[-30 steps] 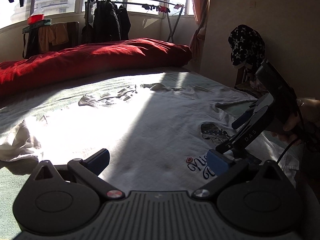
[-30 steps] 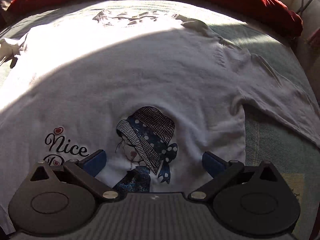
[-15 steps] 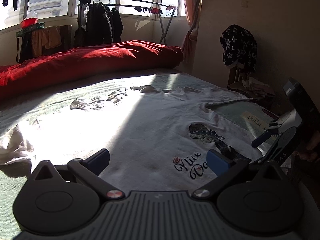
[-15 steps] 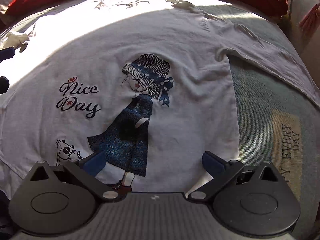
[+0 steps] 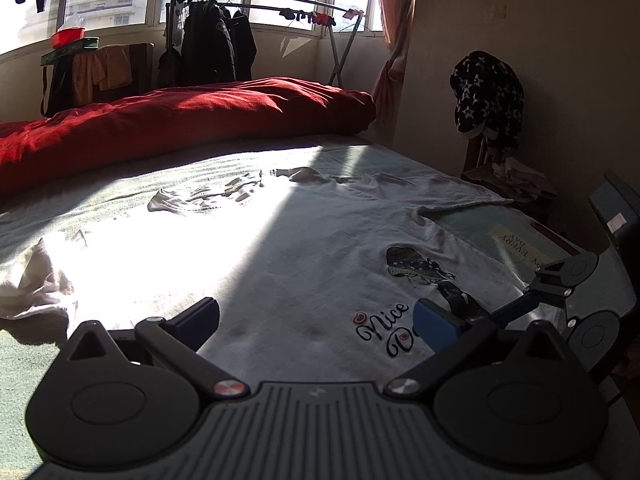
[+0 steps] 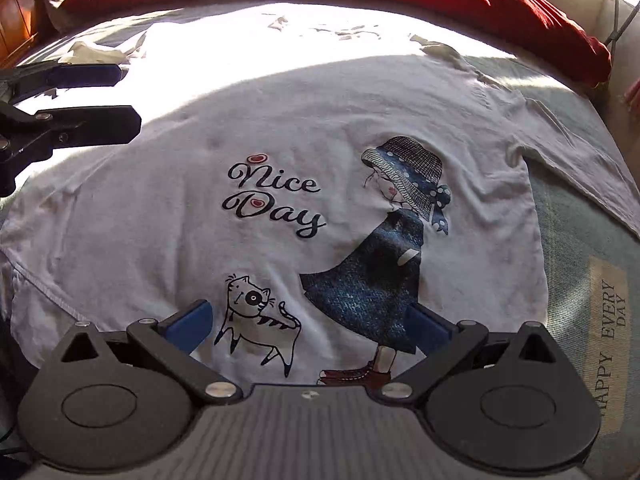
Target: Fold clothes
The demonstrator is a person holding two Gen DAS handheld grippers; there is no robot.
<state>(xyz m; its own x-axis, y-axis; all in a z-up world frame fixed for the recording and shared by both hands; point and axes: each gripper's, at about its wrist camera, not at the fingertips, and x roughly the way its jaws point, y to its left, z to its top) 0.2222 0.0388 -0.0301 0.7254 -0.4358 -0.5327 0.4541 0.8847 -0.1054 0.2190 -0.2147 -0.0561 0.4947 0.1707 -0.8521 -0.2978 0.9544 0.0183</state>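
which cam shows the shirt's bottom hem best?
Right wrist. It looks down on the white T-shirt spread print-up, and the bottom hem shows as a stitched edge running toward the open right gripper. In the left wrist view the shirt sits at a shallow angle and the open left gripper hides the hem.

The shirt (image 6: 168, 240) was white, printed with black script reading "Nice Day" dotted by small red hearts, a girl in a dark blue denim-textured dress, a blue polka-dot hat with a checked crown and reddish-brown boots, and a white cat outlined in black with a black eye patch and striped tail. The bed cover (image 6: 576, 240) beneath was pale green with faint stripes and a cream label (image 6: 608, 344) lettered in dark print, and the duvet (image 5: 168, 128) behind was deep red. Both the left gripper (image 5: 316, 316) and the right gripper (image 6: 308, 320) were black with blue finger pads, and a dark garment (image 5: 486, 96) by the wall carried white stars.
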